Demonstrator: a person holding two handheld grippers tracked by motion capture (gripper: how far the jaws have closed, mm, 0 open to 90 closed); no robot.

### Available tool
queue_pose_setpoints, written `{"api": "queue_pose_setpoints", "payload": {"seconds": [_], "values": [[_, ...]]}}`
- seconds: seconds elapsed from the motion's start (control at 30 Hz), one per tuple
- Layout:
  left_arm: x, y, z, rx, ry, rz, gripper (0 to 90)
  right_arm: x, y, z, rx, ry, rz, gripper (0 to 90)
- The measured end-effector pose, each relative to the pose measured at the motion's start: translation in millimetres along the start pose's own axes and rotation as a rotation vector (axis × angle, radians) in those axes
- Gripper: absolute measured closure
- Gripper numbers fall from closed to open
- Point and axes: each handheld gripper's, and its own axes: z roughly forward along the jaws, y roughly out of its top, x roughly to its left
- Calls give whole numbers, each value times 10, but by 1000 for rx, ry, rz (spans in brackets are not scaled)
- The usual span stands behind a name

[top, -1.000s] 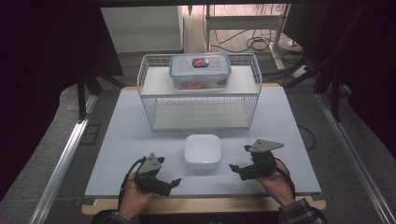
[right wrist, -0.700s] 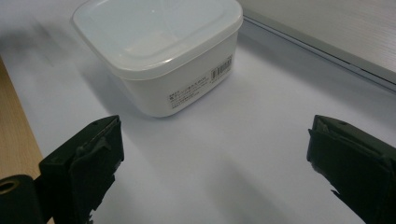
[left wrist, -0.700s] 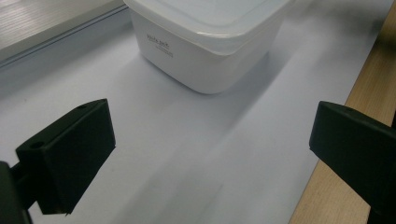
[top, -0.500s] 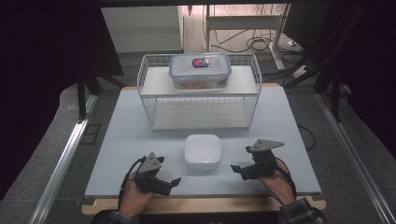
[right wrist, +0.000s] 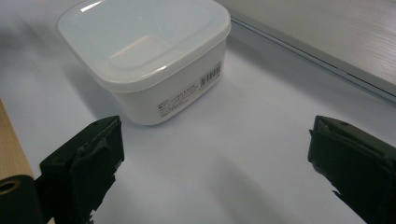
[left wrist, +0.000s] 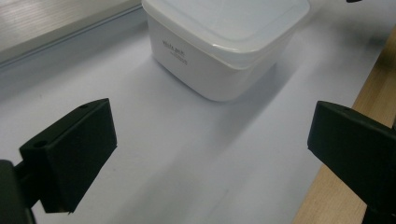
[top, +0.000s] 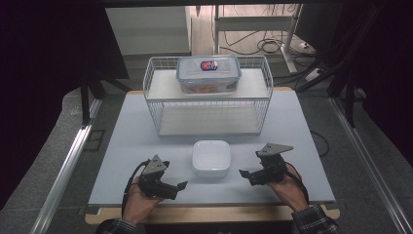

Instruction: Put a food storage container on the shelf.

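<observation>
Landmark: the white square plastic box with a lid (top: 211, 158), sitting on the pale blue-grey bench (top: 146, 136) near its front edge.

My left hand (top: 139, 204): comes in from the front edge of the bench, left of the white box, palm wrapped under the tool, forearm low.

My left hand-held gripper (top: 181, 185): lies just left of and a little nearer to me than the white box, tips aimed toward its front left corner. Jaws spread wide, nothing between them. In the left gripper view the box (left wrist: 224, 42) stands ahead of the jaws, well clear of both.

My right hand (top: 287, 187): rests right of the white box, fingers curled round the tool, wrist angled inward.

My right hand-held gripper (top: 243, 174): just right of the white box, level with its front edge, tips pointing at its right side but not touching. Jaws wide apart, empty. In the right gripper view the box (right wrist: 149, 56) sits ahead, toward the left jaw.

Behind the white box: a white wire rack with two shelves (top: 209, 97); on its top shelf a clear lidded container with a red and blue label (top: 208, 73).

Change from a second ago: my left hand-held gripper looks unmoved; my right one sits much the same, at most a shade nearer the white box. The box itself has not shifted.
</observation>
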Motion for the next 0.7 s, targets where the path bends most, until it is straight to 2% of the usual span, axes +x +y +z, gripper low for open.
{"api": "queue_pose_setpoints", "payload": {"seconds": [0.2,0.37,0.47,0.53,0.7], "values": [[-8,36,13,17,21,18,39,10,31,7,-8,-1,5,11],[12,90,-1,12,23,6,86,44,90,-8,-33,-3,-1,11],[28,133,-3,12,7,0,126,76,132,-18,-31,10,-11,41],[33,165,11,12,-2,2,138,104,163,-20,-19,1,-20,68],[65,271,75,21,3,11,149,141,223,10,12,5,-44,103]]}}
